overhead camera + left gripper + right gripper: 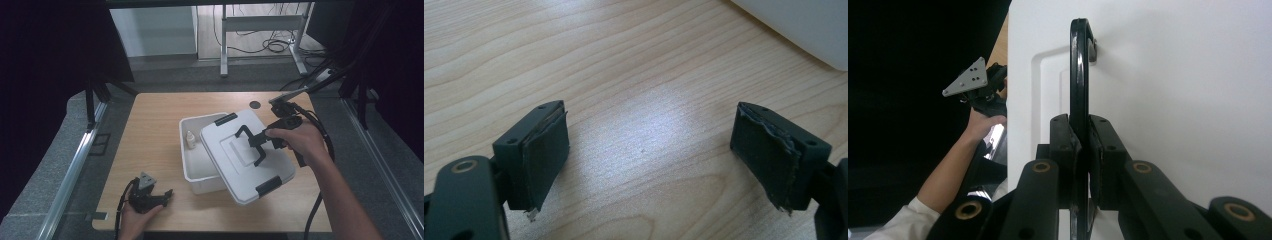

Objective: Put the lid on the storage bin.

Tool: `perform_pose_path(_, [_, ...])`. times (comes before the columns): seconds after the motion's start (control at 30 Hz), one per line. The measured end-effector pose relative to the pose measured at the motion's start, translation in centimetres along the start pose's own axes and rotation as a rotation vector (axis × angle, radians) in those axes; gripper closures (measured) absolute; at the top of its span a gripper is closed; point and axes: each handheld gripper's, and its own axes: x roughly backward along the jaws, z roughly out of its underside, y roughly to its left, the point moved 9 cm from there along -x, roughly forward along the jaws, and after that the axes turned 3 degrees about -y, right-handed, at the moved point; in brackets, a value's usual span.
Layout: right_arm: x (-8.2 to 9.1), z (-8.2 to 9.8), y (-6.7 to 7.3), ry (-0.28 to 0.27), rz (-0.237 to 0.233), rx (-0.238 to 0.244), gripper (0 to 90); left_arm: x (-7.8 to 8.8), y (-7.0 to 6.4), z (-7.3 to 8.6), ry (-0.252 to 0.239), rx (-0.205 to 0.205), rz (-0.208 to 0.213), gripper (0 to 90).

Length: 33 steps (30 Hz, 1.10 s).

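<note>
Nearest, one left gripper (167, 194) rests on the wooden table (150, 130), jaws wide apart with nothing between them. Farther in, one right gripper (257, 142) is clamped on the single black handle (1079, 90) of one white lid (235, 165), held askew over one white bin (192, 167). One small bottle (191, 139) stands inside the bin.

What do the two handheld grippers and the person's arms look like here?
Both the left gripper and the right gripper are black with flat, dark-padded jaws. The left carries a grey three-cornered plate. Black cables trail from each. A white sleeve covers the left arm.
</note>
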Motion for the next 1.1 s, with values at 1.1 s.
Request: perform_pose_path(1.1, [-1.3, -0.1, 1.9, -0.003, -0.048, 0.023, 82.6, 0.0, 0.0, 0.0, -0.001, 0.000, 0.000, 15.7])
